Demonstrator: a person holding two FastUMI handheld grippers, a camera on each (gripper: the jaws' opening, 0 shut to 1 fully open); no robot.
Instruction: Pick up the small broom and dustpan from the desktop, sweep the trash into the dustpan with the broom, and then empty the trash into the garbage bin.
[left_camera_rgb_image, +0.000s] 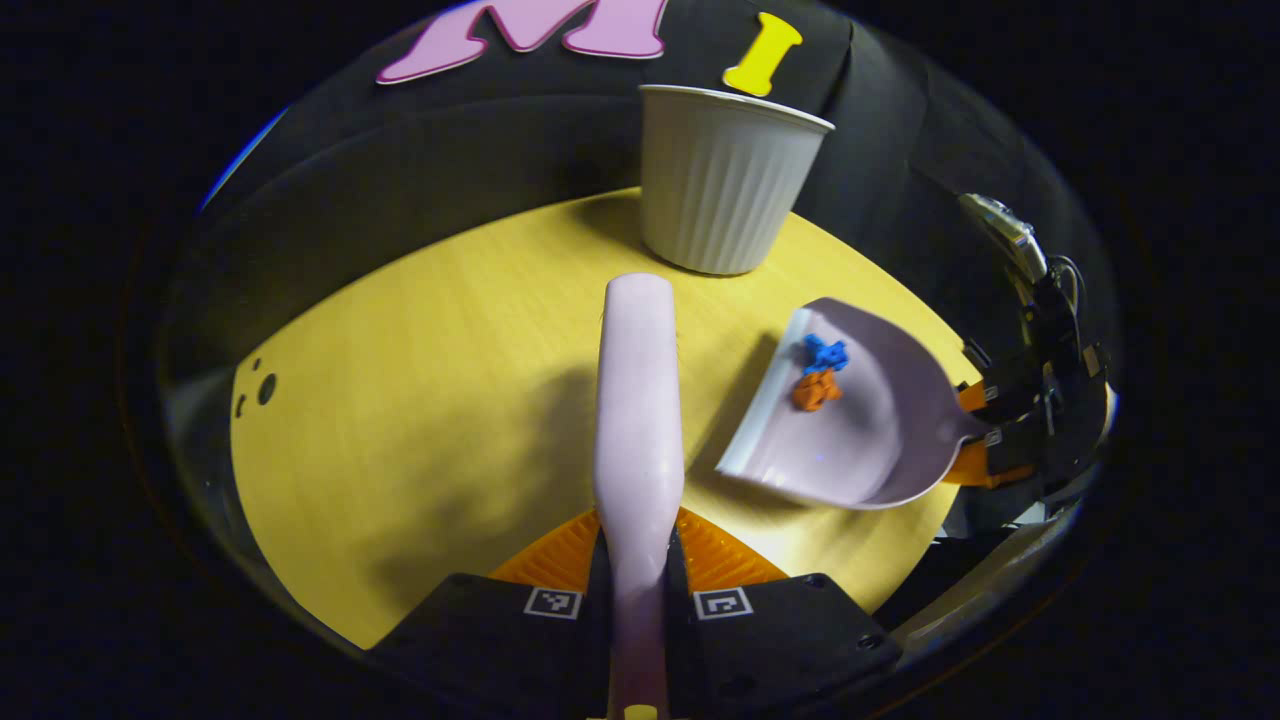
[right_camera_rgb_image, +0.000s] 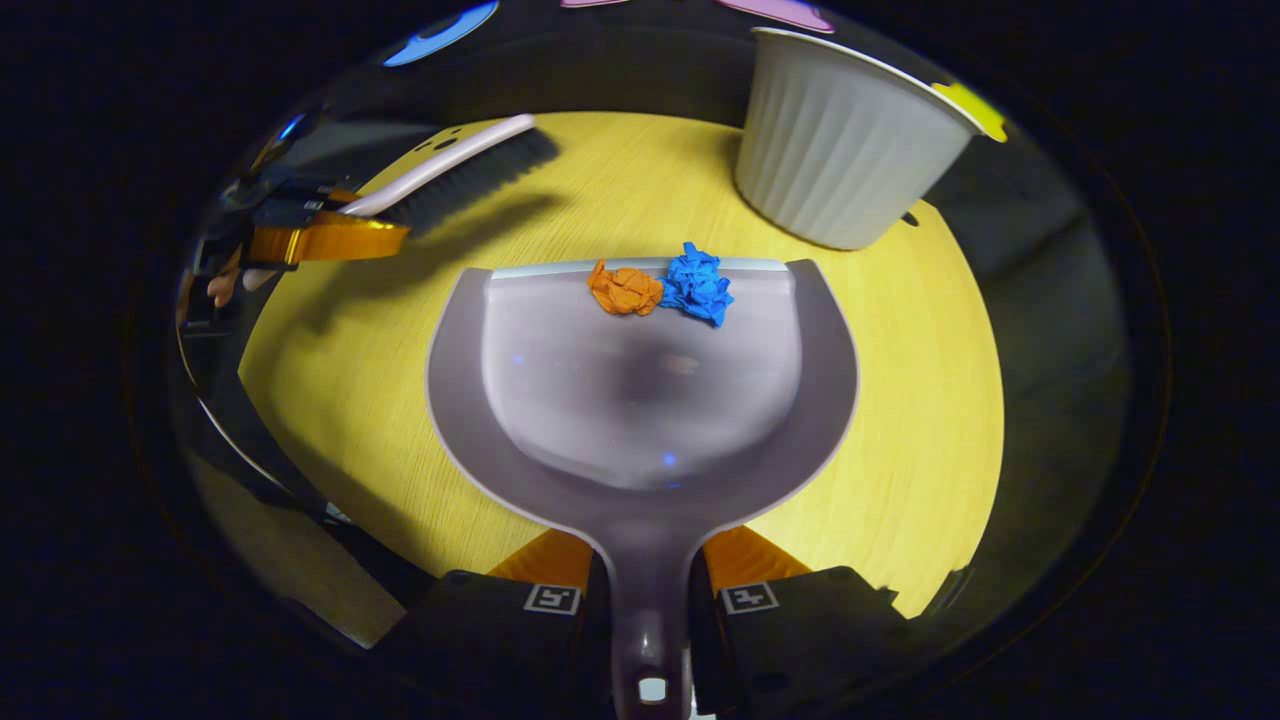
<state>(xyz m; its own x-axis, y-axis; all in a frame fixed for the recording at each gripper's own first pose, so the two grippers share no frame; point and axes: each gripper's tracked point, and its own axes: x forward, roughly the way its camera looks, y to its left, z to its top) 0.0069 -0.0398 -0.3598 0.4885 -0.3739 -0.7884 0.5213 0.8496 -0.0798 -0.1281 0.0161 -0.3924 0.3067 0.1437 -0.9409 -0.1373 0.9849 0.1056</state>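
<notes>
In the left gripper view my left gripper is shut on the pale pink broom, whose back points ahead over the yellow table. To its right the right gripper holds the grey dustpan by its handle. An orange paper ball and a blue one lie in the pan near its front lip. In the right gripper view my right gripper is shut on the dustpan handle, with the orange ball and blue ball at the lip. The broom hovers at upper left.
A white ribbed garbage bin stands upright at the table's far edge, beyond the broom tip; in the right gripper view the bin is ahead and right of the pan. The round yellow table has small holes near its left edge.
</notes>
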